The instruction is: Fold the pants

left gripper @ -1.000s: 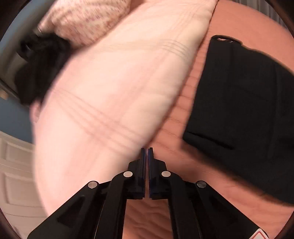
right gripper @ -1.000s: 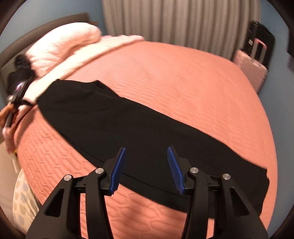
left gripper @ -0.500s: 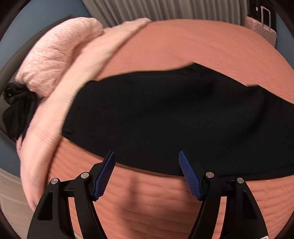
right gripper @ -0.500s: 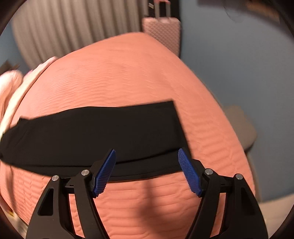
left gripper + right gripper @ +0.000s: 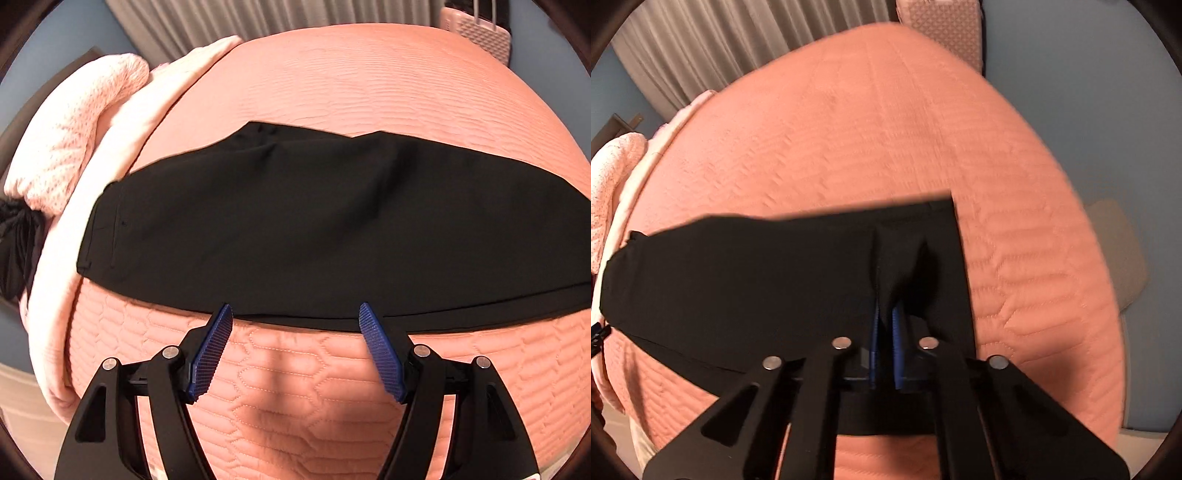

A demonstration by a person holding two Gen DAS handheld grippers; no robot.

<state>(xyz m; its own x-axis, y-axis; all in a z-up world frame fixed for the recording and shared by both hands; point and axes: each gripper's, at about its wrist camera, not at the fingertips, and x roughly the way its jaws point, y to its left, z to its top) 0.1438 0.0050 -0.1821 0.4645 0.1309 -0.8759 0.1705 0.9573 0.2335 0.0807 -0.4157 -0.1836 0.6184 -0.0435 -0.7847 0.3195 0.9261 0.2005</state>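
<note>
Black pants (image 5: 314,229) lie flat across a salmon quilted bed, waistband toward the pillows at the left. In the left wrist view my left gripper (image 5: 297,314) hovers open over the pants' near edge, its blue pads (image 5: 214,347) spread with only cloth edge and quilt between them. In the right wrist view the pants (image 5: 738,280) reach to their hem end at the right. There my right gripper (image 5: 886,314) is shut on a pinched ridge of black cloth near the leg end, which puckers up between the pads.
The salmon quilt (image 5: 369,81) covers the whole bed. Pale pink pillows (image 5: 74,140) and a dark bundle (image 5: 14,251) lie at the left head end. Grey curtains (image 5: 720,40) and a pink suitcase (image 5: 945,29) stand beyond the bed; a blue wall is at the right.
My left gripper opened and swung from the pillows over to the pants' near edge. My right gripper moved along the pants to the leg end, dropped onto the cloth and shut on it.
</note>
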